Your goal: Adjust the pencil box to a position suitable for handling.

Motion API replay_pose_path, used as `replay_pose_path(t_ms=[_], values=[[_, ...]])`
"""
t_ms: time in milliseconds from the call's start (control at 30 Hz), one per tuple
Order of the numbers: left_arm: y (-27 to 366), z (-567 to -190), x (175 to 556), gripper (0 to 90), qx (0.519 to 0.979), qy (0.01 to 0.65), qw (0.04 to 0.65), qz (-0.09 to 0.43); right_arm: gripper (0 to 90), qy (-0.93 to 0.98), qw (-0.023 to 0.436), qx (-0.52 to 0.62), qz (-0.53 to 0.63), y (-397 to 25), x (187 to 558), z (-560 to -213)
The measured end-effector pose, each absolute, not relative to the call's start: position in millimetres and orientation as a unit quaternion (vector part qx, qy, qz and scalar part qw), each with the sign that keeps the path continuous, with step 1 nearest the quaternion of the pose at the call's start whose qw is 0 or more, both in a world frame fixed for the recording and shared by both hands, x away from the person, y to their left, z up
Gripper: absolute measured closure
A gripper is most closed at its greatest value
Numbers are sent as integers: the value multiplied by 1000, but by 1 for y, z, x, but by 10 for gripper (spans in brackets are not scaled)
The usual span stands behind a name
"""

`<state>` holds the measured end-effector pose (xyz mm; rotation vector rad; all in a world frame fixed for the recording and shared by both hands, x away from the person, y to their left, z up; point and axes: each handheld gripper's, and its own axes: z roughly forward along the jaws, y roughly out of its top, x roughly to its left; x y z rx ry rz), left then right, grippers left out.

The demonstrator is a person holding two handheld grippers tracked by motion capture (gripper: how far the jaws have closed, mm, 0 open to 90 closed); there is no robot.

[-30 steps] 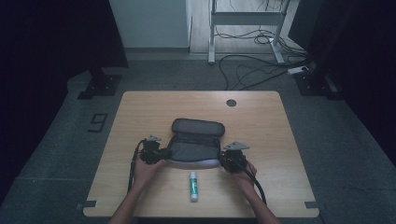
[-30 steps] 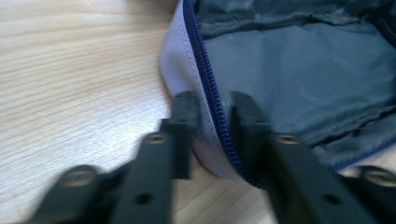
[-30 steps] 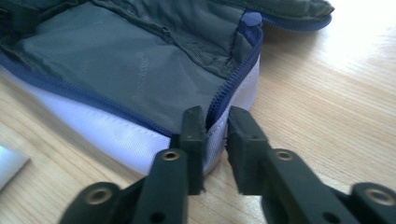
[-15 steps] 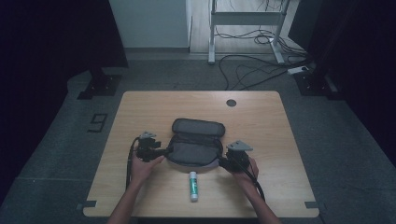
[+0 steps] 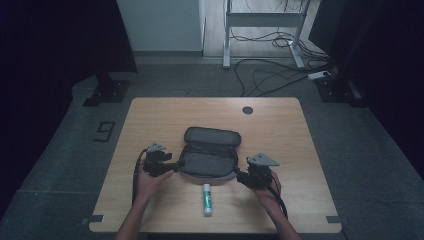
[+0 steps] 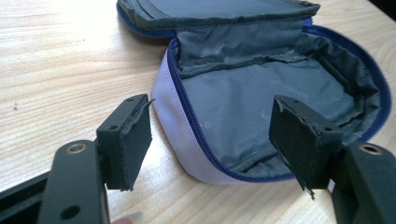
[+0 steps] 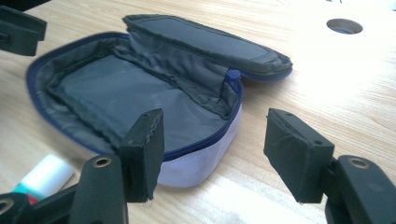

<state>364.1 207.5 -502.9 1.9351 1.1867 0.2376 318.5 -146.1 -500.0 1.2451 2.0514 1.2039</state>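
1. Wooden table (image 5: 150,120) carries everything, its near half left as working room.
2. Grey pouch (image 5: 209,159) lies unzipped at the centre, lid flopped back, probably so something can go inside.
3. Left gripper (image 5: 174,164) and right gripper (image 5: 239,175) flank its two ends, jaws apart and empty, seemingly poised to steady it.
4. Glue stick (image 5: 206,199) waits just in front of the pouch, likely next to be packed.
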Motion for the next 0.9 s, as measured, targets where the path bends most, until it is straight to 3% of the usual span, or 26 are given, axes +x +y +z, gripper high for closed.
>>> replay_pose_path(t_ms=[900], values=[[245, -523, 328, 336, 759, 485, 425, 85, 374, 757, 198, 442, 440, -165, 278, -520]])
